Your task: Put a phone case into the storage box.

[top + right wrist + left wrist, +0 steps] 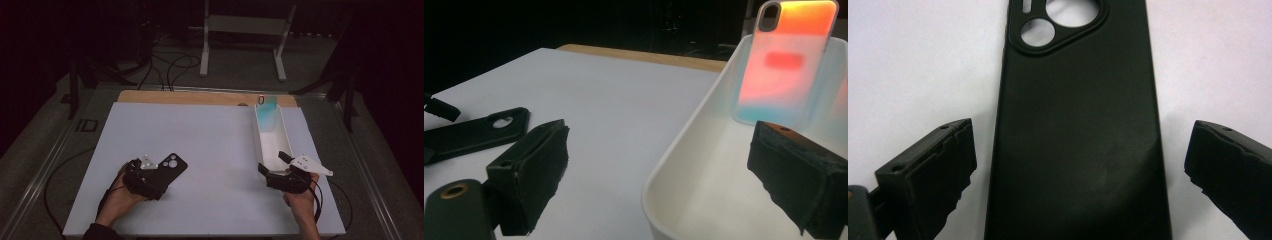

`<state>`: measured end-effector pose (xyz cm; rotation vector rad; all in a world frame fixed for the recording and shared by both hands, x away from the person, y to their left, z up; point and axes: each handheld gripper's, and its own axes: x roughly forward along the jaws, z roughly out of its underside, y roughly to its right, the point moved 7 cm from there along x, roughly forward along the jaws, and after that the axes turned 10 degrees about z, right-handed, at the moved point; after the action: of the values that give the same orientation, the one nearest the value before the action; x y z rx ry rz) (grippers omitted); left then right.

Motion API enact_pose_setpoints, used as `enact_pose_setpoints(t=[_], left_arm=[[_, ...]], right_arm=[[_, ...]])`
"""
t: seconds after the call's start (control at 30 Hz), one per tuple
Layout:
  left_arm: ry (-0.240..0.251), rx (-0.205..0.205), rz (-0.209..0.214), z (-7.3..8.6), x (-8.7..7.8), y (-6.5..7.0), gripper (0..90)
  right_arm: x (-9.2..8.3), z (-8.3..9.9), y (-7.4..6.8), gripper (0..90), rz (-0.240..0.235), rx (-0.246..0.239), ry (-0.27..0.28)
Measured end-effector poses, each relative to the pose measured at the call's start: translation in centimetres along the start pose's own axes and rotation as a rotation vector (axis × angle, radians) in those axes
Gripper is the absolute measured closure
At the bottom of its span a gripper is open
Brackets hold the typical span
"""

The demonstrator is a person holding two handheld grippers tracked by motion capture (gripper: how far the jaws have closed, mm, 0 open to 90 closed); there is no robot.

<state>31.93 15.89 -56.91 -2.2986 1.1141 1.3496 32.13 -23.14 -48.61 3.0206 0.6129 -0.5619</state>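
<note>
A black phone case (170, 166) lies flat on the white table, camera cut-outs toward the far end. My left gripper (161, 184) is open, its jaws on either side of the case's near end (1078, 150), apart from its edges. My right gripper (272, 164) is open at the near end of a long white tray (257, 145), one jaw outside the tray's rim (684, 150), the other over its inside. A translucent phone case (786, 65) with an orange-to-teal gradient leans upright against the tray's far wall (266, 111). The black case (474, 132) appears far left in the right gripper view.
The white board (200, 140) covers most of the table, with a wooden strip (200, 97) along its far edge. A white stand (245, 30) and cables sit on the floor beyond. Dark surroundings flank both sides.
</note>
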Motion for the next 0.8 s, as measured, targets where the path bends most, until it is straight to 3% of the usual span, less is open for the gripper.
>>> enact_pose_setpoints(t=[0.27, 0.4, 0.8], left_arm=[[-0.001, -0.019, -0.011, 0.21, 0.7, -0.36, 2.0], [0.018, -0.021, -0.006, 0.42, 0.52, -0.46, 4.4], [0.011, -0.016, -0.009, 0.53, 0.57, -0.37, 6.6]], right_arm=[[0.03, 0.07, 0.1, 9.2, 0.003, 0.001, 0.0], [0.03, 0.08, 0.14, 9.2, 0.003, 0.002, 0.001], [0.09, -0.02, -0.32, 9.2, -0.005, -0.005, 0.001]])
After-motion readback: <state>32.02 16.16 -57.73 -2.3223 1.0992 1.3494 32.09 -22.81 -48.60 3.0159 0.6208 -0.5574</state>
